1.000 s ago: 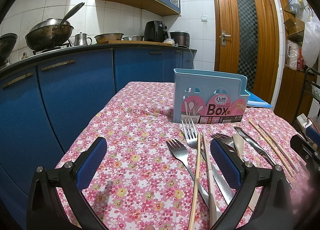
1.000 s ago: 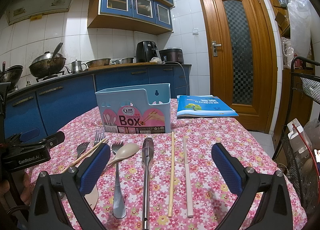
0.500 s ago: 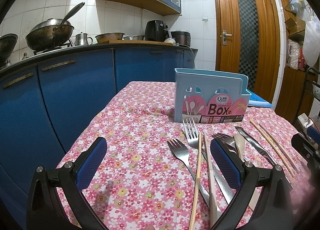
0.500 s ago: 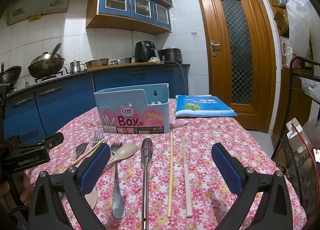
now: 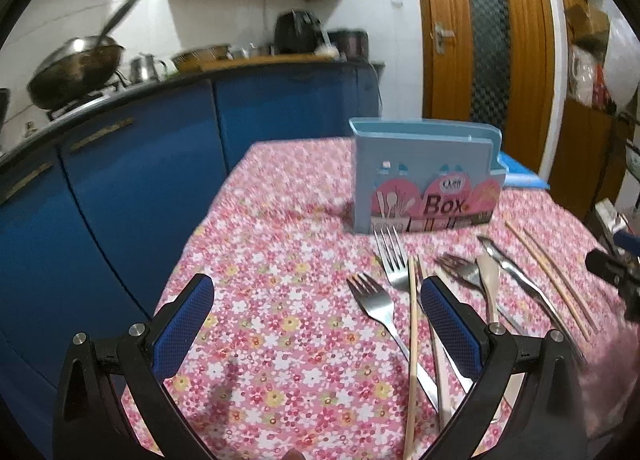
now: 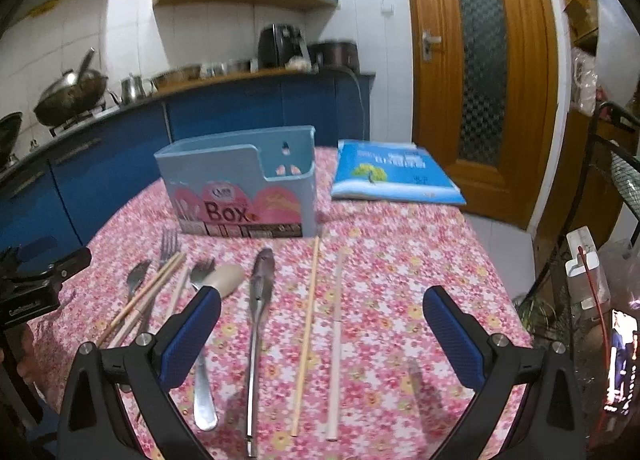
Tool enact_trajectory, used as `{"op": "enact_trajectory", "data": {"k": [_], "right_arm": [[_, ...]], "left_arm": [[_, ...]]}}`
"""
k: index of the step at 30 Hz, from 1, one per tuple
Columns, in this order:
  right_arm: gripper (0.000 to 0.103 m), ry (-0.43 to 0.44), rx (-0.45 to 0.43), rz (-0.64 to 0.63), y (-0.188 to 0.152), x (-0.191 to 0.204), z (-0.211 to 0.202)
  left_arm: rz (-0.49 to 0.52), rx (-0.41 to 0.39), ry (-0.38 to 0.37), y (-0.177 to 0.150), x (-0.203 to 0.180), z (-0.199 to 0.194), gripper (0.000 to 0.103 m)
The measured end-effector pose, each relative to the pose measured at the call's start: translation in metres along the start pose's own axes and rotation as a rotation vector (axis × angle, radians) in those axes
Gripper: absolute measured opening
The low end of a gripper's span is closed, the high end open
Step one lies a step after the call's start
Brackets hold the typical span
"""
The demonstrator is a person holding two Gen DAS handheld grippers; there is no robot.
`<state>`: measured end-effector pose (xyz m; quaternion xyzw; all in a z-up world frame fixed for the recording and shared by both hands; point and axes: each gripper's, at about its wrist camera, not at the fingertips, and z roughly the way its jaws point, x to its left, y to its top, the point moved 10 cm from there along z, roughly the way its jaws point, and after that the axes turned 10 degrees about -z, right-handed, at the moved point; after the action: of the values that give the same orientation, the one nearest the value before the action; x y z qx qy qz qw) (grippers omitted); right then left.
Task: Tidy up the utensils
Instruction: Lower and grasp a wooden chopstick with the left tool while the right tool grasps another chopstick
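Currently, both hand-held grippers are held wide apart and nothing is gripped. The left hand-held gripper (image 5: 316,324) is seen above the flowered bench (image 5: 280,260), with its right finger over the chopsticks (image 5: 412,340) and just beside a fork (image 5: 376,308). The right hand-held gripper (image 6: 320,332) is positioned over a knife (image 6: 258,312) and two separate chopsticks (image 6: 306,336). A second fork (image 5: 390,260), a spoon (image 6: 228,280) and the other utensils are laid on the bench in front of the blue utensil box (image 6: 240,188), which is standing upright. A blue book (image 6: 392,176) is placed just beside the box.
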<state>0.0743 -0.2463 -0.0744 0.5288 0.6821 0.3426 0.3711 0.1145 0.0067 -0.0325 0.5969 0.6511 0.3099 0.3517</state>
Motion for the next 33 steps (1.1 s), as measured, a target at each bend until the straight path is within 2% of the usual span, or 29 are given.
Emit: {"op": "enact_trajectory", "data": {"k": [4,7,12,14,15,19,27,29,33], "right_arm": [[0.103,0.004,0.083,-0.033,-0.003,-0.006,0.01],[0.103,0.01,0.14,-0.082,-0.006,-0.006,0.015],[0.089,0.022,0.25,-0.114,-0.017,-0.005,0.027],[0.08,0.032,0.28,-0.123,-0.019,-0.005,0.03],[0.079,0.038,0.298,-0.131,-0.02,-0.004,0.032],[0.064,0.069,0.362,-0.149,-0.023,-0.002,0.039],[0.048,0.14,0.506,-0.153,-0.03,0.002,0.057],[0.043,0.153,0.545,-0.16,-0.034,0.003,0.062],[0.037,0.184,0.578,-0.177,-0.034,0.009,0.066]], "left_arm": [[0.028,0.094,-0.014,-0.007,-0.003,0.012,0.103],[0.048,0.17,-0.036,-0.016,-0.009,0.021,0.096],[0.036,0.266,-0.082,-0.031,-0.02,0.033,0.089],[0.051,0.28,-0.086,-0.032,-0.023,0.034,0.077],[0.064,0.295,-0.094,-0.034,-0.025,0.034,0.073],[0.085,0.391,-0.14,-0.043,-0.033,0.039,0.056],[0.155,0.524,-0.192,-0.059,-0.05,0.043,0.044],[0.162,0.552,-0.199,-0.064,-0.053,0.044,0.034],[0.199,0.555,-0.19,-0.067,-0.057,0.046,0.027]]}}
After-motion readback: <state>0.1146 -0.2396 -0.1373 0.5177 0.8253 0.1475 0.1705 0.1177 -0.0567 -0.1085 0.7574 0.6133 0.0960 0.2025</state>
